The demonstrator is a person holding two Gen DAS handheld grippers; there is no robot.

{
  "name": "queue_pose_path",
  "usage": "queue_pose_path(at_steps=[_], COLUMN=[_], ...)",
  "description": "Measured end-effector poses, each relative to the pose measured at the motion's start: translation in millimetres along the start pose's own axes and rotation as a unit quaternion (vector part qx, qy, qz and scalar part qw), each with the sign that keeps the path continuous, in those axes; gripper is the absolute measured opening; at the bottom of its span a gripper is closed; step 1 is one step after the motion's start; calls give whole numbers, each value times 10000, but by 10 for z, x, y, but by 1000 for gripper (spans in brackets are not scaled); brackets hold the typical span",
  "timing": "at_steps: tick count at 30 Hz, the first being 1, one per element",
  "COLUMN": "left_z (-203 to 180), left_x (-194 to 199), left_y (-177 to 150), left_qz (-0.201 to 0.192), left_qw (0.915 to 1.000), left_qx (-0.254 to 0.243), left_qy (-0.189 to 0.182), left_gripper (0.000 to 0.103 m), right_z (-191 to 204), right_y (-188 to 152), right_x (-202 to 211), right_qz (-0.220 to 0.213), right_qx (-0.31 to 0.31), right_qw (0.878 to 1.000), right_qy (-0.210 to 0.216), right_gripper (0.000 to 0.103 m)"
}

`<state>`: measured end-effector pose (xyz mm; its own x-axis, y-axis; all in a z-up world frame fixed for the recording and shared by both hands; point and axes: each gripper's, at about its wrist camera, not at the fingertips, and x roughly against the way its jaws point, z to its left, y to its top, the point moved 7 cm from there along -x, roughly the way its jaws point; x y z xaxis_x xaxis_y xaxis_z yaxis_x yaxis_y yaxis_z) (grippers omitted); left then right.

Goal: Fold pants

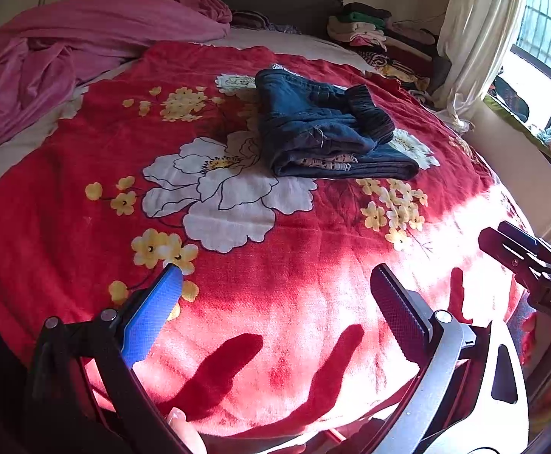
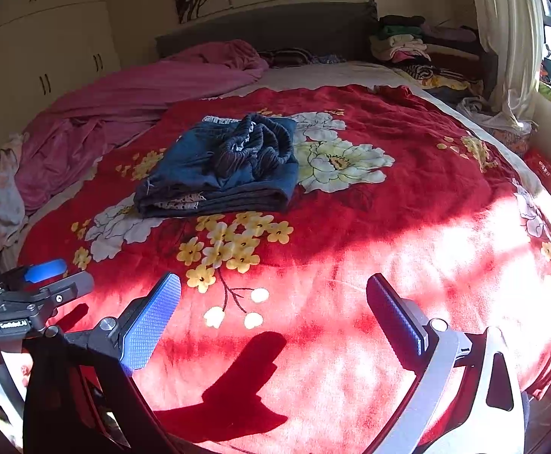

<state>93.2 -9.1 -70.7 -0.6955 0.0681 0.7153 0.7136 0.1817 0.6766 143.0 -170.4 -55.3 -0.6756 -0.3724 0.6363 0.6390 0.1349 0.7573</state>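
Dark blue denim pants [image 1: 324, 128] lie folded into a compact bundle on the red floral blanket [image 1: 86, 196], with the ribbed waistband on top. They also show in the right wrist view [image 2: 222, 166]. My left gripper [image 1: 275, 283] is open and empty, held above the near, sunlit part of the blanket, well short of the pants. My right gripper [image 2: 273, 287] is also open and empty, likewise well back from the pants. The right gripper shows at the right edge of the left wrist view [image 1: 528, 261]; the left gripper shows at the left edge of the right wrist view [image 2: 37, 287].
A crumpled pink sheet [image 1: 67, 49] lies at the far left of the bed. A pile of folded clothes [image 1: 373, 34] sits at the far right by the headboard. A curtain [image 1: 475, 30] and window are on the right. Wardrobes [image 2: 41, 45] stand to the left.
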Motion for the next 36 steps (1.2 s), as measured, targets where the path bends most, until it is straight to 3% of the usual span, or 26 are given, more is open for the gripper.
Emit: queue_pose_path(at_steps=[36], left_z=[-51], left_x=[13], left_y=[-41], left_qz=[149], left_qw=[9999], left_qx=[16], left_qy=[-51], left_gripper=[93], right_z=[4], right_y=[5], right_x=[45], right_qz=[10], right_qx=[-21], right_qw=[10000], right_qy=[-27], right_gripper=[98])
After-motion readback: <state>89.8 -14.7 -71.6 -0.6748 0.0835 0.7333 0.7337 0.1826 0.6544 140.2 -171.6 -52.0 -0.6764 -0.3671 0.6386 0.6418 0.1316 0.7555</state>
